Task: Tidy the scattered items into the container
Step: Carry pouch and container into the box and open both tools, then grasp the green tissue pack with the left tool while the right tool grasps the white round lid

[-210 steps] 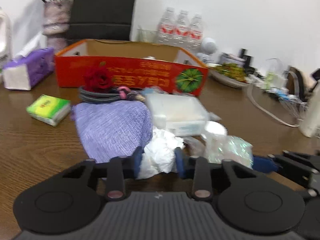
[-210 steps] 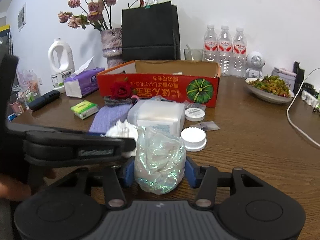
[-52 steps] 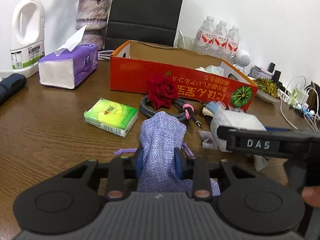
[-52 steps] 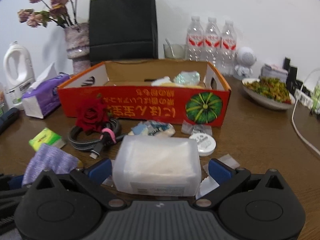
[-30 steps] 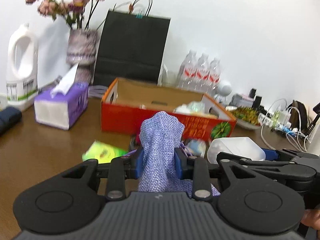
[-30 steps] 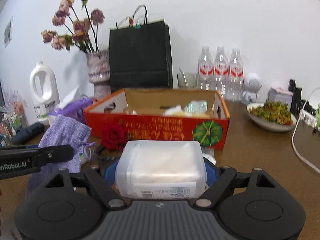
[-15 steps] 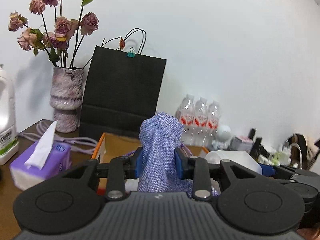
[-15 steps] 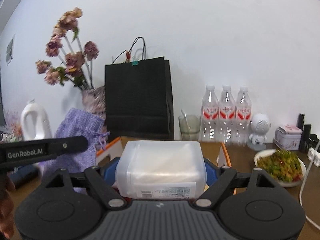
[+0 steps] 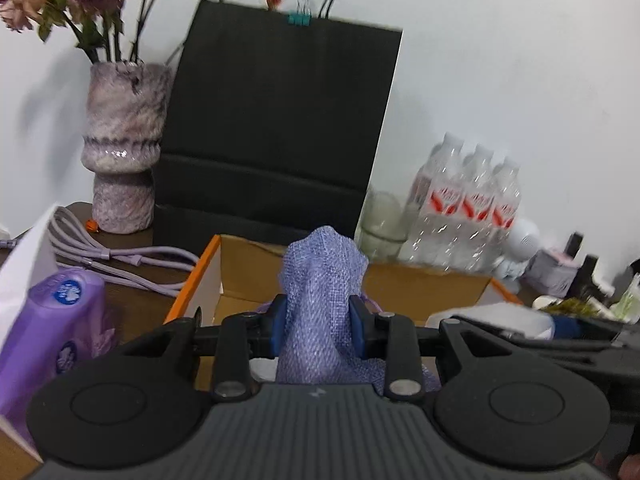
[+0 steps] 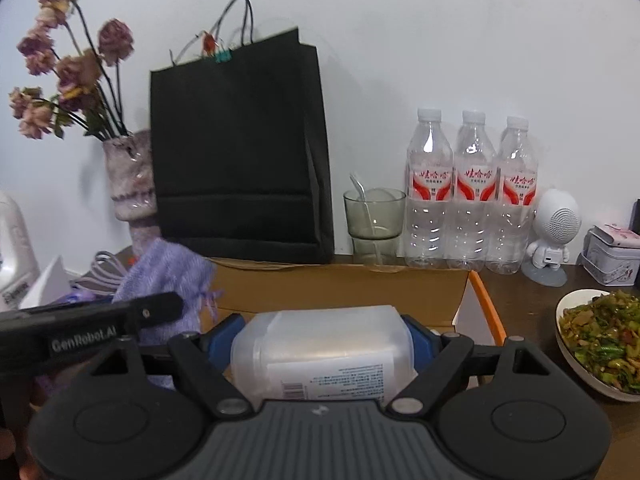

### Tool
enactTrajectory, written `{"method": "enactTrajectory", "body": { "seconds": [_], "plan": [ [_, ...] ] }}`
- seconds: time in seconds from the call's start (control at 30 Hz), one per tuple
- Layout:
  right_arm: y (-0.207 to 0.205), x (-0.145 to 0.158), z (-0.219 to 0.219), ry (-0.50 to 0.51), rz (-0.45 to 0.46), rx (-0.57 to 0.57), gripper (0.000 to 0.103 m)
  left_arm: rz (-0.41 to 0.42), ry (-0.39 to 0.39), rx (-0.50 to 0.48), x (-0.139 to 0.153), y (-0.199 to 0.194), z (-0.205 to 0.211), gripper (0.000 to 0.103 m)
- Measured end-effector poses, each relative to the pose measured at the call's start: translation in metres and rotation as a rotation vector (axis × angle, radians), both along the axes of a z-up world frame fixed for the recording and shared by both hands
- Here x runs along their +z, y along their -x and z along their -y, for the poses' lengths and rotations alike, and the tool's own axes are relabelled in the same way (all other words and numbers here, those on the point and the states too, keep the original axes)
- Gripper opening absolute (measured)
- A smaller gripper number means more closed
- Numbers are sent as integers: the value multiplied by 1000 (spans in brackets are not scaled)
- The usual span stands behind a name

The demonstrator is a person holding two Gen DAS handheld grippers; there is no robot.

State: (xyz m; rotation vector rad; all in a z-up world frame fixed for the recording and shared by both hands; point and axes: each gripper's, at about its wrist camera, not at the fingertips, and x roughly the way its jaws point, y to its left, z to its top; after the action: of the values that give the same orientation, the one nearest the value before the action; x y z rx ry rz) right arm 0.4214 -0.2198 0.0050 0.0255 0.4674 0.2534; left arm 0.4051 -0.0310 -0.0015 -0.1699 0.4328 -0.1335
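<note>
My left gripper (image 9: 318, 326) is shut on a purple woven pouch (image 9: 322, 280) and holds it above the left end of the orange cardboard box (image 9: 200, 280). My right gripper (image 10: 324, 336) is shut on a white translucent plastic container (image 10: 324, 348) and holds it over the same box (image 10: 484, 300), near its back wall. In the right wrist view the pouch (image 10: 168, 272) and the left gripper's finger (image 10: 92, 320) show at the left. The box's floor is mostly hidden by the grippers.
A black paper bag (image 10: 240, 152) stands right behind the box, with a vase of dried flowers (image 9: 120, 160) to its left. Three water bottles (image 10: 472, 192), a glass (image 10: 374, 220), a white speaker figure (image 10: 554, 236) and a dish of food (image 10: 600, 340) are on the right. A purple tissue pack (image 9: 52, 332) lies left.
Both grippers have moved forward and lowered toward the box with their loads still held. The box's back wall and the bag now look closer.
</note>
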Motion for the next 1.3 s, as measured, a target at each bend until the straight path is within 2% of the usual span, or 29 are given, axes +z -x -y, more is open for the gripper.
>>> {"method": "enactTrajectory", "body": {
  "seconds": [0.03, 0.07, 0.1, 0.13, 0.17, 0.2, 0.23, 0.37, 0.5, 0.93, 1.17, 1.3],
  "plan": [
    [-4, -2, 0, 4, -7, -1, 82, -10, -8, -5, -2, -3, 1, 43],
    [-8, -4, 0, 6, -21, 2, 82, -23, -16, -3, -3, -6, 2, 60],
    [-11, -5, 1, -2, -31, 5, 85, -35, -21, 17, -4, -7, 2, 67],
    [-13, -5, 4, -12, -42, -4, 88, -43, -26, 47, -5, -7, 1, 81],
    [-15, -5, 7, -21, -49, -17, 98, -43, -25, 66, -4, -7, -2, 92],
    [-15, -4, 10, -35, -50, -26, 103, -40, -19, 79, -3, -6, -5, 99],
    [-14, -3, 14, -53, -48, -27, 103, -37, -13, 95, -1, -6, -7, 103],
    [-12, 2, 21, -80, -52, -31, 103, -28, 11, 69, 3, -2, -11, 103],
    [-6, 6, 21, -68, -47, -27, 103, -17, -7, 72, 8, 5, -7, 103],
    [24, 21, 27, -77, -7, -6, 103, 32, 7, 58, 22, 35, -7, 103],
    [51, 29, 31, -44, 16, -5, 103, 75, 12, 24, 36, 65, -6, 103],
    [79, 33, 41, -32, 11, 38, 103, 93, 13, -3, 43, 95, -16, 103]
  ]
}}
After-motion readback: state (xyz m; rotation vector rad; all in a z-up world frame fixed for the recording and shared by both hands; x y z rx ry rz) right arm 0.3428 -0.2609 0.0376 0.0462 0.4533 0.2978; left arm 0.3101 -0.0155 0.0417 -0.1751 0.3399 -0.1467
